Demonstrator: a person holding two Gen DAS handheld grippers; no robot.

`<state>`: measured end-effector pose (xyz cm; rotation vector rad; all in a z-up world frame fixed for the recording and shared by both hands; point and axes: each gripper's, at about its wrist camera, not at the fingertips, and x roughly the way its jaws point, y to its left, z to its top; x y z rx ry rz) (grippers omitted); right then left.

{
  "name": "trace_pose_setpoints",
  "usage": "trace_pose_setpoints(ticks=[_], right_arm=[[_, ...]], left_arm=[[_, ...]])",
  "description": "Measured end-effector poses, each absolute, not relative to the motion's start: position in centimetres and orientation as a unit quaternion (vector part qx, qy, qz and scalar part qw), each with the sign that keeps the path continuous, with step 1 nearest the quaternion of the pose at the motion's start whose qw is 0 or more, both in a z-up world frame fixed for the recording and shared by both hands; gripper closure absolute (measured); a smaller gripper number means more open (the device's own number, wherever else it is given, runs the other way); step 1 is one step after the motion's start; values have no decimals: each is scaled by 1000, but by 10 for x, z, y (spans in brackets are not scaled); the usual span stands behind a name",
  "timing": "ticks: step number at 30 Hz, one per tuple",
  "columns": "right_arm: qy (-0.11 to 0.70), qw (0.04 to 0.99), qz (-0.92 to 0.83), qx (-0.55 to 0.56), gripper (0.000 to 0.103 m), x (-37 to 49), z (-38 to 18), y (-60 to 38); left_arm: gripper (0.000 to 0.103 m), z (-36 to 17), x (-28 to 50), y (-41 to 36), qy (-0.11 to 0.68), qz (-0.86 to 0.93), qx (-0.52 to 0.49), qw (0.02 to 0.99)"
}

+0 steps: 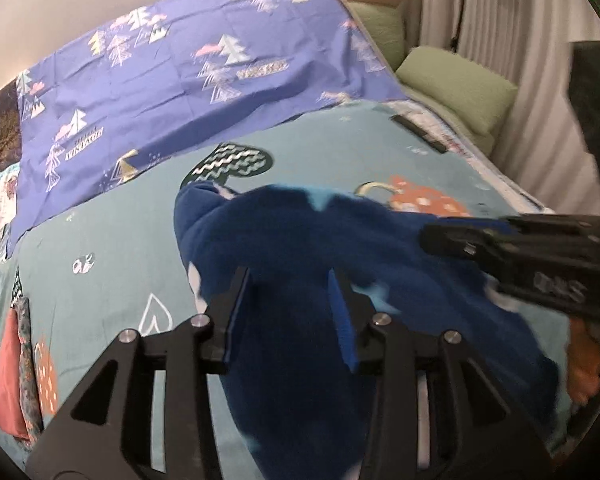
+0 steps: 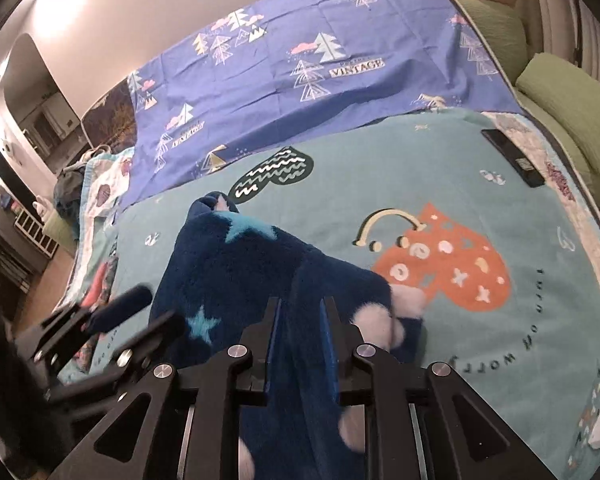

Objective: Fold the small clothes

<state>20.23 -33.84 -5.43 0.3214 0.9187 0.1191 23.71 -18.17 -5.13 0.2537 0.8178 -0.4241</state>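
We count one dark blue fleece garment (image 2: pixel 260 280), two grippers, left (image 1: pixel 288 300) and right (image 2: pixel 302 320), two bed sheets, teal (image 2: pixel 380 168) and purple (image 2: pixel 300 40), three cushions, and one black remote (image 2: pixel 512 156).

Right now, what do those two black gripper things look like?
Both are matte black, built from angular bars with triangle-shaped cutouts and round silver bolts at the joints. The left gripper has flat fingers lined with bright blue pads. The right gripper looks the same, with blue pads too.
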Motion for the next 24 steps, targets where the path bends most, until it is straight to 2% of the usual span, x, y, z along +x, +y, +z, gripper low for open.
trace_pose_setpoints(ticks=[2,5,8,16,24], right_arm=[[447,878,62,158,80,215,-63,-336],[484,861,54,148,59,240,-98,-330],[487,859,51,152,59,254,-132,-330],[474,871,43,123,59,248,-125,-322],[409,902,71,118,58,157,-55,-342]], left_arm=[[61,-65,253,-180,410,-200,114,882],[57,-99,270,-182,441,-197,125,867],[57,-104,267,-189,428,-191,143,872],[57,-90,252,-183,397,-188,140,887],[54,-39,168,-147,369,-202,110,901]])
